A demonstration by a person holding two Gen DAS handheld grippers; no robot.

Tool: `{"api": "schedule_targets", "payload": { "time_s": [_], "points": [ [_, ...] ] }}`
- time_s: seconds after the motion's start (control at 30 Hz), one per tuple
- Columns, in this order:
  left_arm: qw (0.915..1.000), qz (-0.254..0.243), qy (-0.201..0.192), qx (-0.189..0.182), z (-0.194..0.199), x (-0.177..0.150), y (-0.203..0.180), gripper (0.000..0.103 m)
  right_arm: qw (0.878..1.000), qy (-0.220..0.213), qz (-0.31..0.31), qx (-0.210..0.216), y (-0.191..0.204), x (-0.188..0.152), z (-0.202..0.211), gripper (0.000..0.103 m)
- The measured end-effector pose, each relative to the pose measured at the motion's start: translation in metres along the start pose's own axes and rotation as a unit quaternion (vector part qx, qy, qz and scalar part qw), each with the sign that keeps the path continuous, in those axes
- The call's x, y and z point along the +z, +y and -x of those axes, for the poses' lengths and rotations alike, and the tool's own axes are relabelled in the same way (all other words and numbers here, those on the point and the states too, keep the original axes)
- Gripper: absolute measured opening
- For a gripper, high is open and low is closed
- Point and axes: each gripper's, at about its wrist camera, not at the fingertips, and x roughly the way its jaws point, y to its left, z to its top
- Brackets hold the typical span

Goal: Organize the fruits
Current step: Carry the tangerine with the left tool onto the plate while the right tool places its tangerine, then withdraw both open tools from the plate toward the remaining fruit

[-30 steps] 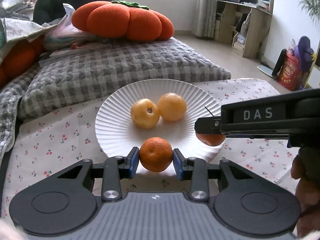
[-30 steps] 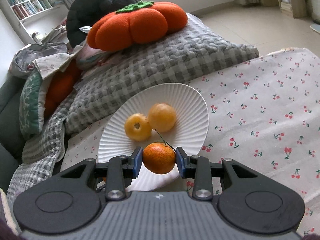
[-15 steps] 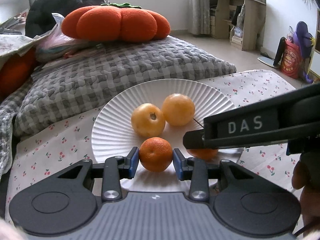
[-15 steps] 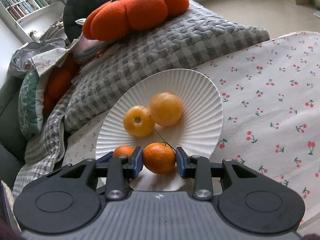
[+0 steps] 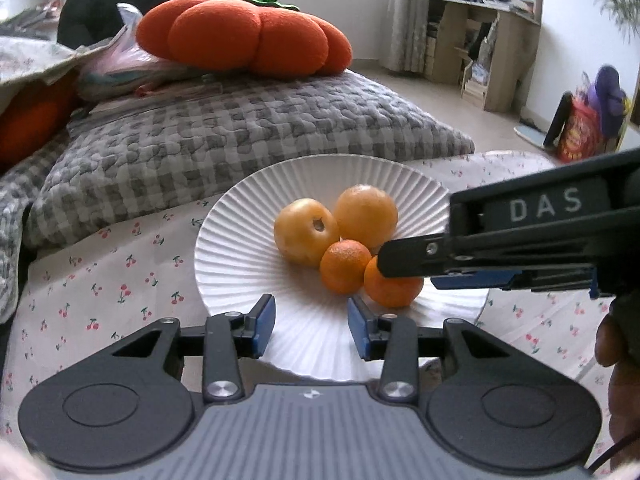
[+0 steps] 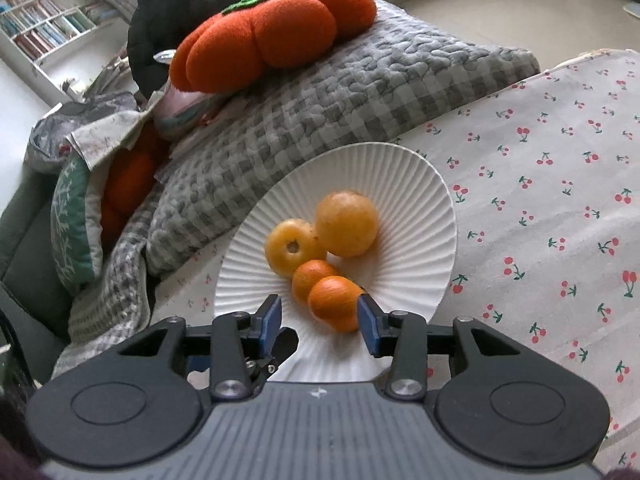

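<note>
A white ribbed plate (image 5: 240, 248) (image 6: 412, 216) lies on the cherry-print cloth. It holds two yellow fruits (image 5: 306, 232) (image 5: 366, 216) and two tangerines. My left gripper (image 5: 311, 326) is opening over the plate's near rim, with nothing between its blue pads. One tangerine (image 5: 346, 266) rests just beyond it. My right gripper (image 6: 320, 322) is also opening. The second tangerine (image 6: 332, 298) sits on the plate between its pads, clear of the left pad. In the left wrist view the right gripper (image 5: 480, 256) reaches in from the right and half hides that tangerine (image 5: 394, 286).
A grey checked quilt (image 5: 240, 128) with an orange pumpkin cushion (image 5: 244, 36) rises right behind the plate. Cherry-print cloth (image 6: 540, 200) stretches to the right of the plate. A person's hand (image 5: 616, 344) holds the right gripper at the right edge.
Both grippers went from shut on a tangerine to open. The two tangerines now rest on the plate against the yellow fruits, and both views have drawn nearer to the plate.
</note>
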Motion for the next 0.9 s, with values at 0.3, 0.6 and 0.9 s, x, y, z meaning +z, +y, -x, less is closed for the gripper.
{"api": "schedule_targets", "payload": {
  "time_s": [0.3,0.6,0.9],
  "points": [
    [0.9976,0.068,-0.001,-0.016,0.021,0.005,0.021,0.033,0.999,0.017,0.031,-0.03,0.0,-0.002,-0.005,0.039],
    [0.9952,0.096,0.014,-0.012,0.038,0.003,0.029,0.036,0.994,-0.023,0.076,-0.069,0.01,0.001,0.01,0.036],
    [0.9923,0.122,0.02,0.004,0.067,0.0,0.027,0.044,0.994,-0.02,0.085,-0.069,0.016,-0.006,0.023,0.038]
  ]
}}
